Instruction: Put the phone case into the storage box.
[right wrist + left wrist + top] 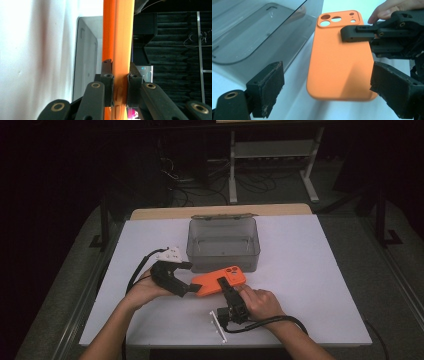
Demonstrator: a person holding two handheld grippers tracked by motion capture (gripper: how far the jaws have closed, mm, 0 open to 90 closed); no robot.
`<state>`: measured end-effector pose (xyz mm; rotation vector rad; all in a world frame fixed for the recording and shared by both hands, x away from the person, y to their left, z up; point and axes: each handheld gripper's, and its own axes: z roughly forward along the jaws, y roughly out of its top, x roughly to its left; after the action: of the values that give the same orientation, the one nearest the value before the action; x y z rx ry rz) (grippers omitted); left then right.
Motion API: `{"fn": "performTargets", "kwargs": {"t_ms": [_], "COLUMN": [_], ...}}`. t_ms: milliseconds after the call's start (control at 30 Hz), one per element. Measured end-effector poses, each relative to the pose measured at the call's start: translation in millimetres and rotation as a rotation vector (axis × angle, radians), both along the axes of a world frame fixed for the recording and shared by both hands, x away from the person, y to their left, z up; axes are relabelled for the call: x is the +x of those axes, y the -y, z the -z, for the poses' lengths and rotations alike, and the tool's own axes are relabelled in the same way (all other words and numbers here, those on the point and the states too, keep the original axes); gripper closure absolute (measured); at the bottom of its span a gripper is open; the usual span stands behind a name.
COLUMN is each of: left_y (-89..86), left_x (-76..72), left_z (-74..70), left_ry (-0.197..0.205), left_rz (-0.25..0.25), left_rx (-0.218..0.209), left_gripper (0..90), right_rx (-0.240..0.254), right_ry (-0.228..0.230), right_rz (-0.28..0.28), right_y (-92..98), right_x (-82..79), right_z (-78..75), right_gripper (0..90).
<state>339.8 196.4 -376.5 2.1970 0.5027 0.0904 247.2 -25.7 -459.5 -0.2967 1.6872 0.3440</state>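
Note:
An orange phone case [219, 281] is held just above the white table top in front of a grey box. My right gripper [226, 285] is shut on one long edge of it; in the right gripper view the case [120, 37] stands edge-on, pinched between the two pads [119, 80]. My left gripper [192, 290] is at the case's lower end, open. In the left gripper view its two pads [325, 80] stand wide on either side of the case [339, 57] without touching it. The right gripper [352, 33] clamps the case's side near the camera cut-outs.
A translucent grey plastic box [223, 242] stands open behind the case, close to the left gripper [257, 37]. A white plug-like object [169, 254] lies to its left. A small white bracket [218, 322] lies near the table's front edge by the right hand.

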Motion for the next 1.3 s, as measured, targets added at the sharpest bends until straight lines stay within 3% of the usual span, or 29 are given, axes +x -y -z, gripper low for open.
{"fn": "performTargets", "kwargs": {"t_ms": [300, 633, 1000, 1300], "left_y": [-19.4, -36.9, -47.8, -51.0], "left_x": [-10.2, -23.1, -36.2, -46.6], "left_z": [3.4, 17.5, 35.3, 50.5], "left_ry": [0.023, 0.032, 0.035, 0.068], "left_rz": [-0.054, -0.11, -0.159, -0.178], "left_rx": [-0.008, -0.015, -0.067, -0.042], "left_gripper": [5.1, 0.0, 0.0, 0.0], "right_rx": [-0.005, -0.011, -0.006, -0.003], "right_ry": [-0.007, -0.013, -0.015, -0.015], "right_rz": [0.001, 0.002, 0.004, 0.005], "right_y": [0.6, 0.6, 1.2, 1.4], "right_x": [0.5, 1.1, 1.3, 1.6], "right_z": [-0.8, -0.9, -1.5, -1.9], "right_gripper": [78.3, 78.3, 78.3, 78.4]}}
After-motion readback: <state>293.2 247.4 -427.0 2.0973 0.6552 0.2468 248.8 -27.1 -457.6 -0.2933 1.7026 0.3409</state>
